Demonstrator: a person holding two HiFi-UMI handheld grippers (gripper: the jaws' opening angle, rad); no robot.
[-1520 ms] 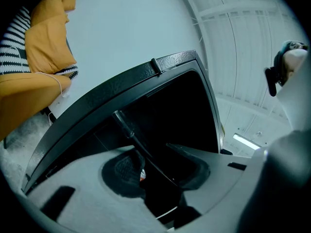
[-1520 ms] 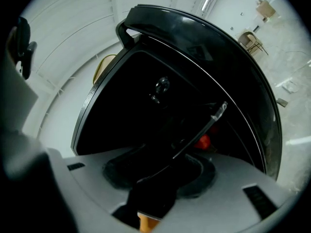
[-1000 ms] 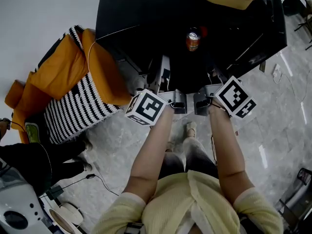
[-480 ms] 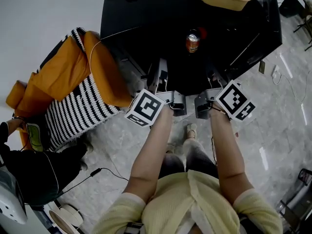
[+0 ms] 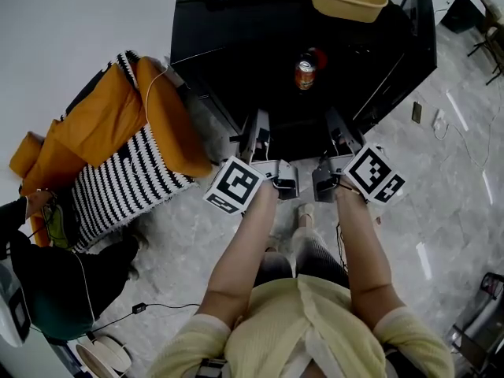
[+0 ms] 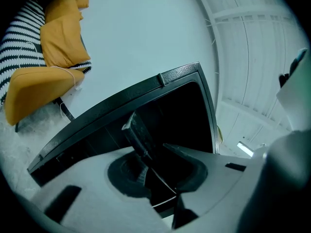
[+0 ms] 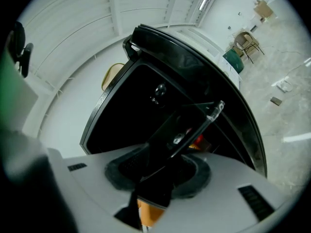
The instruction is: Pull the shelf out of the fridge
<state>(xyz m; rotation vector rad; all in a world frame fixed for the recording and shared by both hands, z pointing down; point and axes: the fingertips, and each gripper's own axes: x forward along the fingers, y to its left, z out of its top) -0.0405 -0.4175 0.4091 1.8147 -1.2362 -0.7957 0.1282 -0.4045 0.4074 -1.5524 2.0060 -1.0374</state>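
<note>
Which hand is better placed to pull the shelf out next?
Neither wins: the left hand-held gripper and right hand-held gripper each clamp the shelf at its front edge, so both should pull evenly.

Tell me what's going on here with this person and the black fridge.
A person stands at the open black fridge with a gripper in each hand. The left gripper and the right gripper are each closed on the front edge of the shelf, which carries an upright can. The shelf is not yet clear of the fridge.
</note>
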